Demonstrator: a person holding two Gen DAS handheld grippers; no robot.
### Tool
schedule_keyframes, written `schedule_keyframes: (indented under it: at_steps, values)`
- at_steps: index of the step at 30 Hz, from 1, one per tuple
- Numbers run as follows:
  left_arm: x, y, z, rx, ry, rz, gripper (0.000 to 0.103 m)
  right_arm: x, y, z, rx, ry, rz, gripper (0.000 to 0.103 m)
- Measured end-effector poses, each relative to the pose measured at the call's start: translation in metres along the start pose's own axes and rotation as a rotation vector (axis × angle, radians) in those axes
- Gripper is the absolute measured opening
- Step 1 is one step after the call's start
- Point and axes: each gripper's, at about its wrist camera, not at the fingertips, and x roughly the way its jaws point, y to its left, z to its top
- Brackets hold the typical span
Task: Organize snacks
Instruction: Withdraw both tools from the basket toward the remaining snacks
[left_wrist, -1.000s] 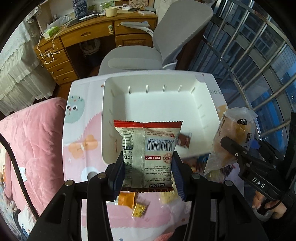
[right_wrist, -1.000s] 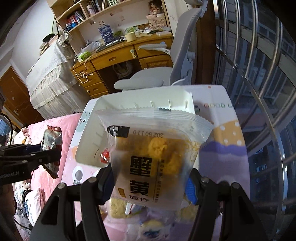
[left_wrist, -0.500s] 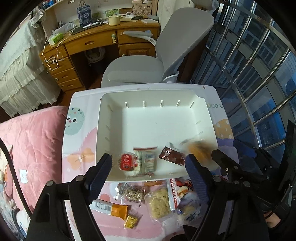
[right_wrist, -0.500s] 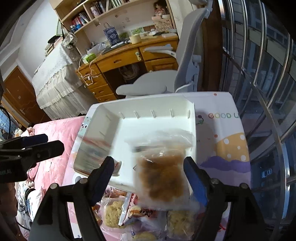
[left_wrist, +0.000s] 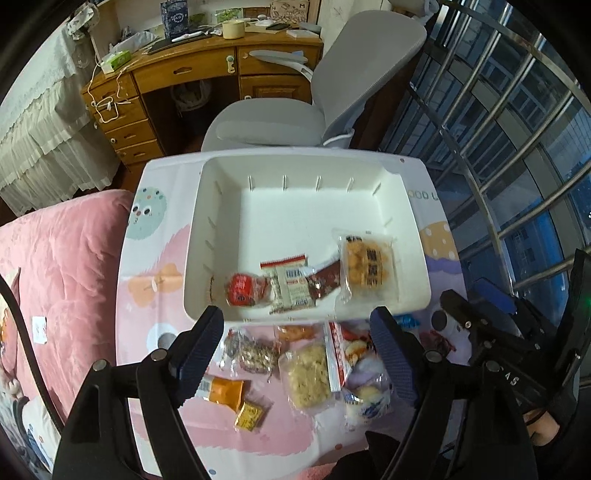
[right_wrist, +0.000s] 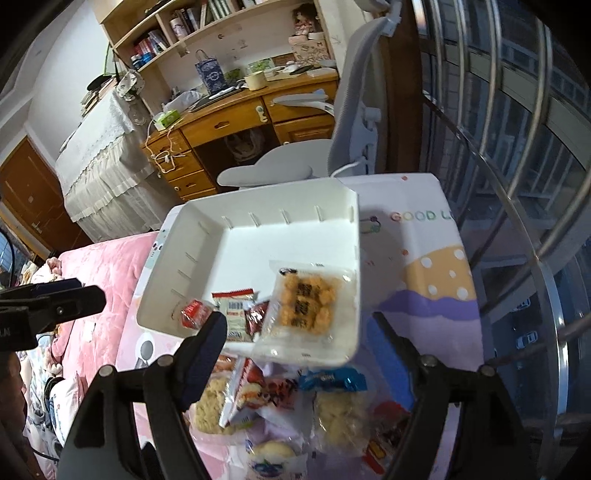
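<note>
On a small table (left_wrist: 155, 266) covered with a pastel cartoon-print cloth, a white plastic bin (left_wrist: 207, 221) fills the centre of both wrist views, its far half bare. Along its near wall lie four packets: a red round-labelled snack (left_wrist: 245, 290) at the left, a white barcode sachet (left_wrist: 290, 286) next to it, a dark red sachet (left_wrist: 327, 280) partly over that one, and a clear bag of golden crackers (left_wrist: 365, 264) at the right, close to the bin's right wall. From the right wrist camera the cracker bag (right_wrist: 308, 304) sits just above centre, its lower edge riding up onto the near rim.

Both tongs stand wide apart with nothing between their blue pads. The left gripper (left_wrist: 299, 350) hangs at the bottom of its own frame over the unsorted heap in front of the bin; the right gripper (right_wrist: 295, 343) hangs likewise, and shows again at the lower right of the left view.

Below the bin, loose on the cloth, wait an orange packet (left_wrist: 223, 391), a small yellow square (left_wrist: 250, 415), a clear bag of seeds (left_wrist: 255, 354), a pale noodle-cake bag (left_wrist: 308, 376) and a blue-printed wrapper (right_wrist: 332, 380).

Beyond the table, in the upper frame, a grey office chair (left_wrist: 295, 118) faces a wooden desk (left_wrist: 192, 70). A pink blanket (left_wrist: 55, 277) fills the left side.
</note>
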Motion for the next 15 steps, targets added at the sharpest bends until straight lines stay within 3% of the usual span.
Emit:
schedule_keyframes:
  at_steps: [15]
  values:
    - [0.019, 0.002, -0.061, -0.005, 0.084, -0.036, 0.08, -0.03, -0.045, -0.072, 0.034, -0.022, -0.129, 0.079]
